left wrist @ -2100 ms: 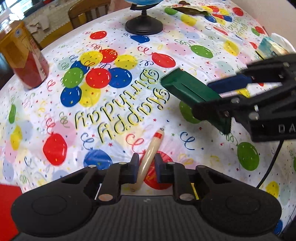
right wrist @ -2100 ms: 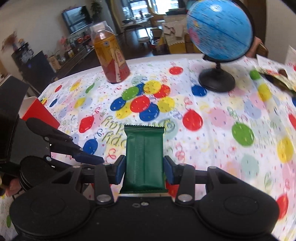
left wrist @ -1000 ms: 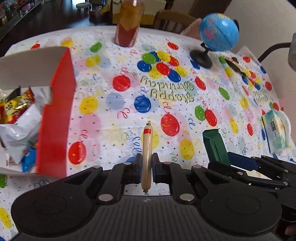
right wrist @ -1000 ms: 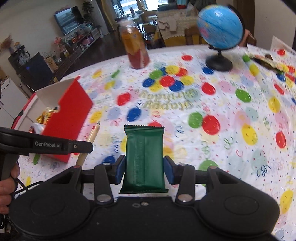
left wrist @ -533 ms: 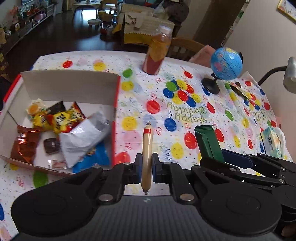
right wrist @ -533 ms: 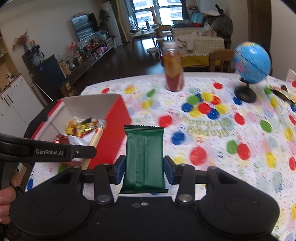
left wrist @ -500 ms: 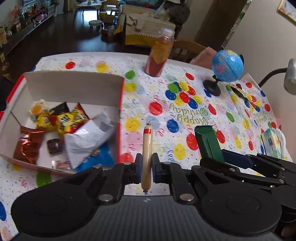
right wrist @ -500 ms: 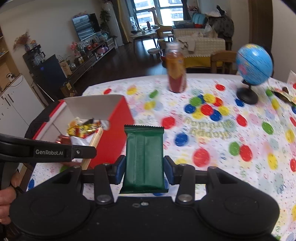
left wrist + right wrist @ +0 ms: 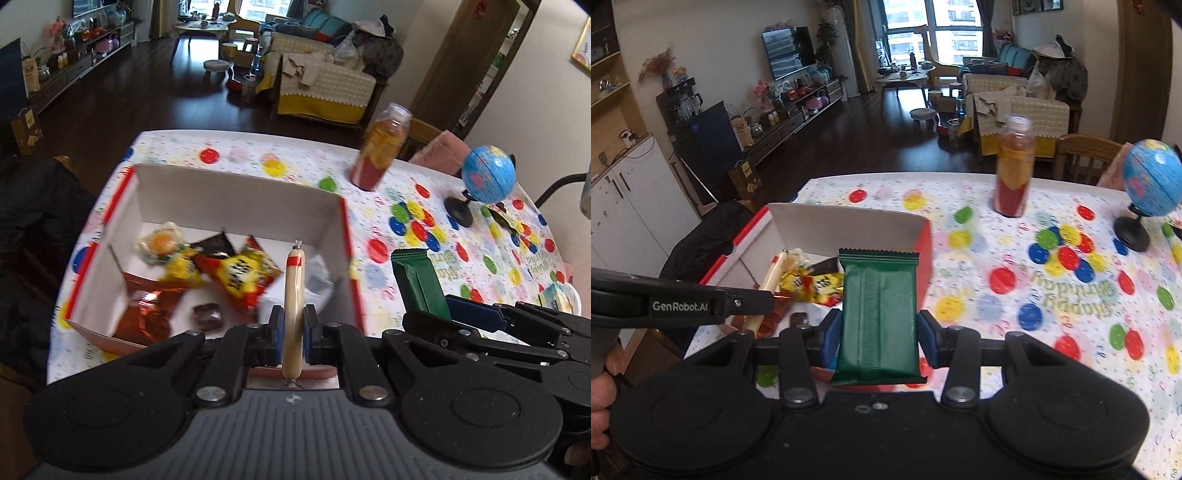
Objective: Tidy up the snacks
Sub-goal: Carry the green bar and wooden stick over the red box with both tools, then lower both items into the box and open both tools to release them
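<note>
My left gripper (image 9: 292, 328) is shut on a tan sausage stick (image 9: 293, 302) with a red band and holds it above the near right part of the red-and-white box (image 9: 236, 195). The box holds several snack packs, among them a yellow bag (image 9: 236, 277). My right gripper (image 9: 879, 334) is shut on a green wafer bar (image 9: 878, 314), held upright in the air just right of the box (image 9: 846, 229). The bar also shows in the left wrist view (image 9: 417, 284), and the sausage in the right wrist view (image 9: 772, 280).
A juice bottle (image 9: 382, 147) stands at the table's far edge and a small globe (image 9: 484, 177) to its right. A tissue pack (image 9: 557, 299) lies at the right edge. The balloon tablecloth (image 9: 1052, 295) covers the table. A dark jacket (image 9: 33, 229) hangs left of it.
Both grippers have risen and moved left toward the box with their snacks. The box interior has come fully into view below the sausage.
</note>
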A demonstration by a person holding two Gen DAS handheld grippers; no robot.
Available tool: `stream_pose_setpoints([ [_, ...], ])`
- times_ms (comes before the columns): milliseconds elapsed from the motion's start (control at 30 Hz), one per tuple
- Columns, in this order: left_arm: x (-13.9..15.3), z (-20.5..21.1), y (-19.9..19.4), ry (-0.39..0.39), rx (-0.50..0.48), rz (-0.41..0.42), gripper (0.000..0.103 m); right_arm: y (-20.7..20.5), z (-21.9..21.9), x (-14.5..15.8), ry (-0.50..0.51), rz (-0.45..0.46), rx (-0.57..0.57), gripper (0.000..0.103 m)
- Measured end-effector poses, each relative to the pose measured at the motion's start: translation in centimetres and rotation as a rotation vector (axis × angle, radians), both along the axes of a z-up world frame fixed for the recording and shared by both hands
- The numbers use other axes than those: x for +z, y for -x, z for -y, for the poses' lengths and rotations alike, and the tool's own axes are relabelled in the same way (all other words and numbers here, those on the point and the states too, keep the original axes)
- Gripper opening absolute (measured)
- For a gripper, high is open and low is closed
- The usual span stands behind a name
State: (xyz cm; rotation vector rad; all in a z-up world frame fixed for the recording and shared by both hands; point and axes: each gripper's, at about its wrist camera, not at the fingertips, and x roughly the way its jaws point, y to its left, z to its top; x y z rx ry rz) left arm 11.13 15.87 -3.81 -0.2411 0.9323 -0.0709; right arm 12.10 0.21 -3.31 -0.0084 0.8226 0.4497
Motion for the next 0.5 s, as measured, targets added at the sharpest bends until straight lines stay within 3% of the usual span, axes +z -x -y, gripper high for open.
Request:
stream_pose_setpoints([
  [500,-4.3,-7.6,-3.7,-0.068,0.055,-0.108,0.01,-4.3,-7.5,-4.0,0.096,-0.044,0.033,0.042],
])
